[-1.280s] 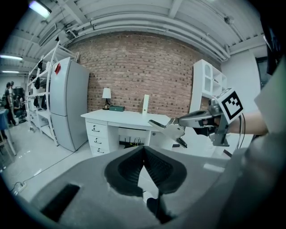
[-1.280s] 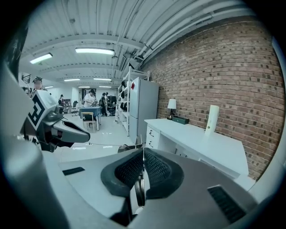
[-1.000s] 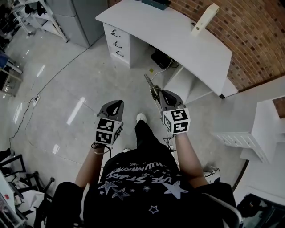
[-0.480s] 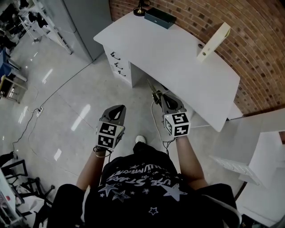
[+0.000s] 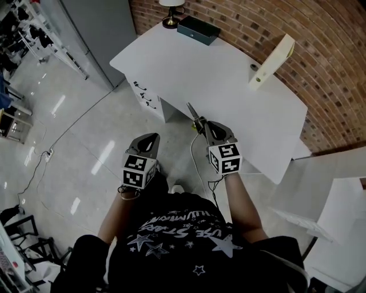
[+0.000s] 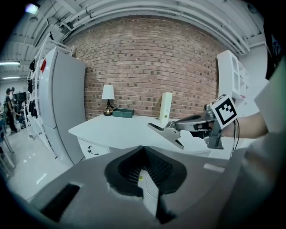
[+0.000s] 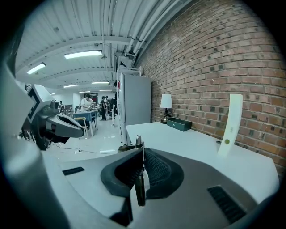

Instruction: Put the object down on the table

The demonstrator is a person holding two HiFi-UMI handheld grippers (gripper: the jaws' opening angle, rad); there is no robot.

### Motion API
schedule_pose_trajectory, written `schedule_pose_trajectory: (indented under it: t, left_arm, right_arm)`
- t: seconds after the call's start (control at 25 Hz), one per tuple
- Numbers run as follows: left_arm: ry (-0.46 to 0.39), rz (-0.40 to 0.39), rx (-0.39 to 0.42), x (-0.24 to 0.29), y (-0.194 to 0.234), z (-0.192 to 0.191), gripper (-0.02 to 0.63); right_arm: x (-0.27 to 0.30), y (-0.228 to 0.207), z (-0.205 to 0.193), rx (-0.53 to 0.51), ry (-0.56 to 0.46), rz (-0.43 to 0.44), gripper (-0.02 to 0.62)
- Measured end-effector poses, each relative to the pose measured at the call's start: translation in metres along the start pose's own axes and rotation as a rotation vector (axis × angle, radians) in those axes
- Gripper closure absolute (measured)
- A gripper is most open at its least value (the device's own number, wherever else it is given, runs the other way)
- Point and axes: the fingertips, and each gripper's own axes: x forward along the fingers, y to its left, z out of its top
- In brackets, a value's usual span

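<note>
The object is a thin silvery metal tool [image 5: 194,114] with a flat blade. My right gripper [image 5: 206,127] is shut on its handle end, and the blade sticks out forward, its tip over the near edge of the white table [image 5: 229,74]. In the right gripper view the tool [image 7: 139,147] shows edge-on between the pads, held above the table top [image 7: 178,143]. The left gripper view shows the tool [image 6: 167,131] sideways in the right gripper [image 6: 196,123]. My left gripper [image 5: 147,140] hangs over the floor, left of the table, its jaws together with nothing in them.
At the table's far end stand a lamp [image 5: 170,11] and a dark green box [image 5: 198,28]. A cream upright board [image 5: 271,54] leans near the brick wall. Drawers [image 5: 143,94] sit under the table's left end. A white shelf unit [image 5: 343,212] stands at the right.
The person has stepped toward the table, which has drawn closer to both grippers. The tool's tip has come from over the floor to over the table's edge. Both grips are unchanged.
</note>
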Motion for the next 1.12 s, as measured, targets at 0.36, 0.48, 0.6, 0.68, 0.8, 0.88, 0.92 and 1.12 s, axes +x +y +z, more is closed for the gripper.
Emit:
schedule_pose_trajectory:
  t: [0.36, 0.48, 0.6, 0.68, 0.8, 0.88, 0.92, 1.12]
  left_arm:
    - [-0.012, -0.158, 0.068, 0.1, 0.02, 0.042, 0.586]
    - [-0.016, -0.223, 0.093, 0.141, 0.032, 0.063, 0.586]
    - [-0.014, -0.273, 0.125, 0.179, 0.047, 0.085, 0.586]
    - [-0.005, -0.294, 0.126, 0.203, 0.058, 0.097, 0.586]
    - [-0.001, -0.32, 0.145, 0.234, 0.076, 0.119, 0.586]
    - [0.002, -0.336, 0.161, 0.252, 0.089, 0.133, 0.586]
    - [0.006, -0.341, 0.163, 0.261, 0.096, 0.138, 0.586]
    - [0.027, -0.356, 0.166, 0.3, 0.125, 0.156, 0.586]
  right_arm:
    - [0.046, -0.054, 0.01, -0.059, 0.056, -0.109, 0.584]
    - [0.07, -0.076, 0.017, -0.082, 0.086, -0.148, 0.584]
    - [0.097, -0.097, 0.026, -0.12, 0.12, -0.175, 0.584]
    - [0.115, -0.11, 0.035, -0.158, 0.138, -0.185, 0.584]
    - [0.145, -0.129, 0.045, -0.231, 0.171, -0.185, 0.584]
    - [0.164, -0.141, 0.052, -0.302, 0.197, -0.183, 0.584]
    - [0.173, -0.146, 0.056, -0.339, 0.21, -0.182, 0.584]
    - [0.215, -0.166, 0.061, -0.505, 0.26, -0.169, 0.583]
